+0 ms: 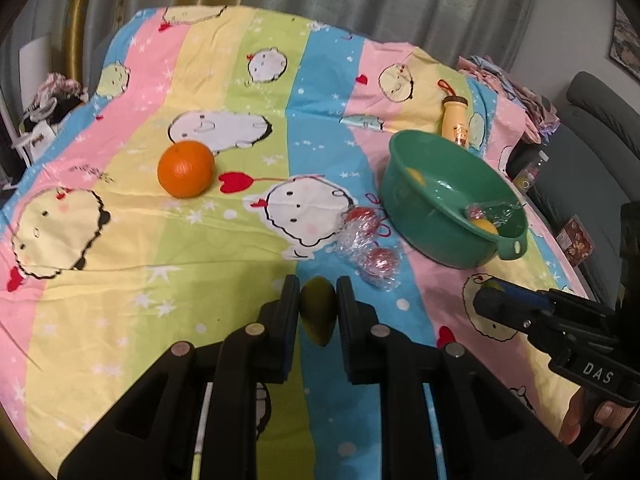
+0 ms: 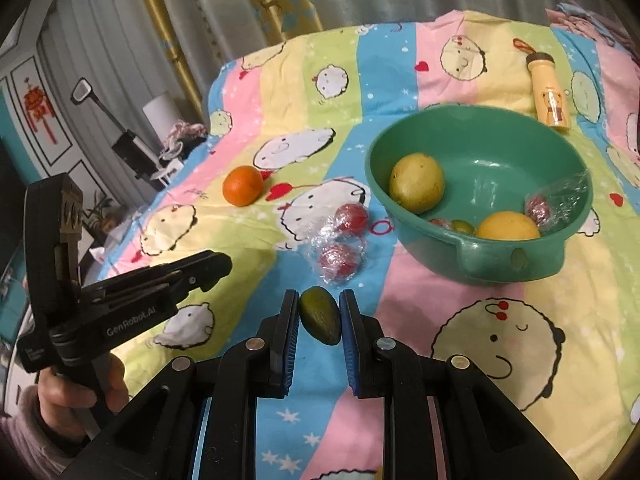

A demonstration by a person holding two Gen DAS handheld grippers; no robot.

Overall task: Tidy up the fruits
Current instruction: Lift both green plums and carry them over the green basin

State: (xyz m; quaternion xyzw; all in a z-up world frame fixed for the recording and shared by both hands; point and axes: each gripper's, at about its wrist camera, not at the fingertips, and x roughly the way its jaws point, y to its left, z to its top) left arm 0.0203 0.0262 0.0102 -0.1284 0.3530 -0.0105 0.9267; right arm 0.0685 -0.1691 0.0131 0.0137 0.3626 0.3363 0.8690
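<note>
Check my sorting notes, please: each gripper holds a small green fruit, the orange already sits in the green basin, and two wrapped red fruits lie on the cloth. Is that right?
Not quite. The orange is not in the green basin; it sits on the cloth, off to the basin's left, as the right wrist view shows. The rest holds: each gripper holds a small green fruit, and two wrapped red fruits lie on the cloth.

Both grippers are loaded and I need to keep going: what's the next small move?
Probably carry the right gripper, shut on its green fruit, over the green basin and release. The basin already holds fruit, and the orange and wrapped red fruits still lie on the cloth.
</note>
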